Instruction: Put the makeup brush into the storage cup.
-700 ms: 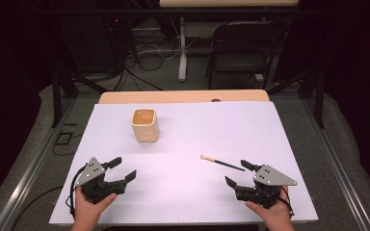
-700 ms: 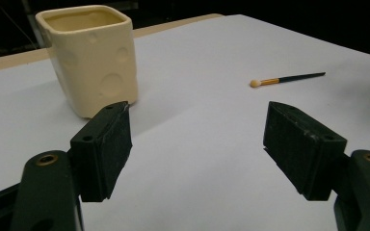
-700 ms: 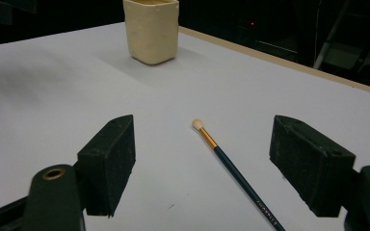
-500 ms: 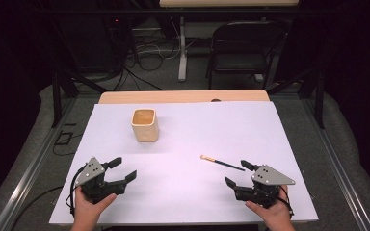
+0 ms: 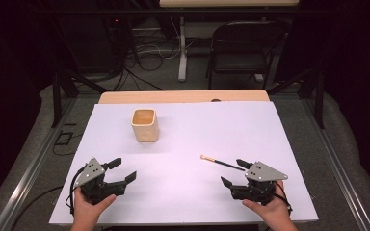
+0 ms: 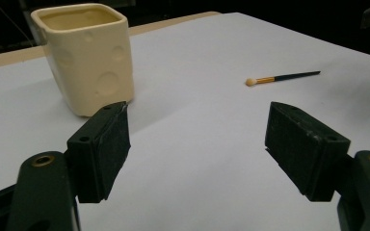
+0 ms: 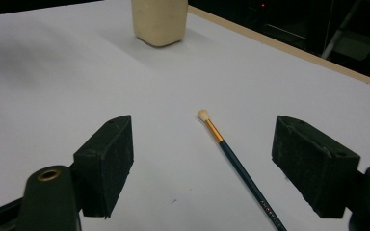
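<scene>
White paper covers the table [image 5: 270,125], with dark floor, cables and a chair behind it. From the high view we see the brush [image 5: 221,162] lying flat on the paper just ahead of the right gripper [image 5: 232,173], its pale tip pointing away toward the table's middle and its dark handle end close to the far jaw. The cup [image 5: 145,124] stands upright well beyond the left gripper [image 5: 124,169]. Both grippers sit near the table's front edge, each held from behind by a hand [image 5: 89,208], jaws spread and pointing inward and forward.

From the left gripper view we look along its two black jaws, wide apart with nothing between them. The cup [image 6: 87,55] stands just past the left jaw; the brush [image 6: 282,77] lies farther off, toward the right jaw.

From the right gripper view we see the jaws standing wide with bare paper under them. The brush [image 7: 238,166] runs between them on the table, touching neither pad, nearer the right jaw, tip away from us. The cup [image 7: 160,20] stands far ahead.
</scene>
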Action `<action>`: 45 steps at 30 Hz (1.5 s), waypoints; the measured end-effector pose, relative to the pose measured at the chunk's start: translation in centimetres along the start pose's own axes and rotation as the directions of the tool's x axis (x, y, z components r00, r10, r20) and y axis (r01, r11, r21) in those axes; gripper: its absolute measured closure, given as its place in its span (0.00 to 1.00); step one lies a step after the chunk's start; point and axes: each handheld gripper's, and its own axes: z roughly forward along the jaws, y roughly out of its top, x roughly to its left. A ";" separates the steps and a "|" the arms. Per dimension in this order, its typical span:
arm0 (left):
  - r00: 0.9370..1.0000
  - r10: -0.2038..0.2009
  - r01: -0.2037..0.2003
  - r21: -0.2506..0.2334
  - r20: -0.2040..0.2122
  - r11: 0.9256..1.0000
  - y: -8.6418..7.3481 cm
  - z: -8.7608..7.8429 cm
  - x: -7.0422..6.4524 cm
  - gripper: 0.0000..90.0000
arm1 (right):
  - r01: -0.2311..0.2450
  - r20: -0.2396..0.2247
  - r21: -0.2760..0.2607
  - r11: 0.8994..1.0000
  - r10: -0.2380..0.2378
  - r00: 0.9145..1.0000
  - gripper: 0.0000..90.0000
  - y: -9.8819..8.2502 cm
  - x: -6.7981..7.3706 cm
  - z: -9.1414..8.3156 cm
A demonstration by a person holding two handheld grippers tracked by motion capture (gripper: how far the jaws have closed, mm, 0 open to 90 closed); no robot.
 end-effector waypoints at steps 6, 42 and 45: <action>1.000 -0.003 0.003 -0.002 -0.003 1.000 0.0 0.0 0.0 0.27 | 0.013 -0.003 0.042 0.999 -0.013 1.000 0.26 0.3 0.0 0.2; 1.000 0.006 -0.006 0.016 0.002 1.000 0.0 0.1 -0.1 0.27 | 0.104 -0.042 0.278 0.955 -0.096 0.995 0.26 3.4 -1.3 0.2; 1.000 0.007 -0.007 0.016 0.002 1.000 0.0 0.1 -0.1 0.27 | 0.104 -0.045 0.294 0.950 -0.095 0.994 0.26 3.5 -1.3 0.4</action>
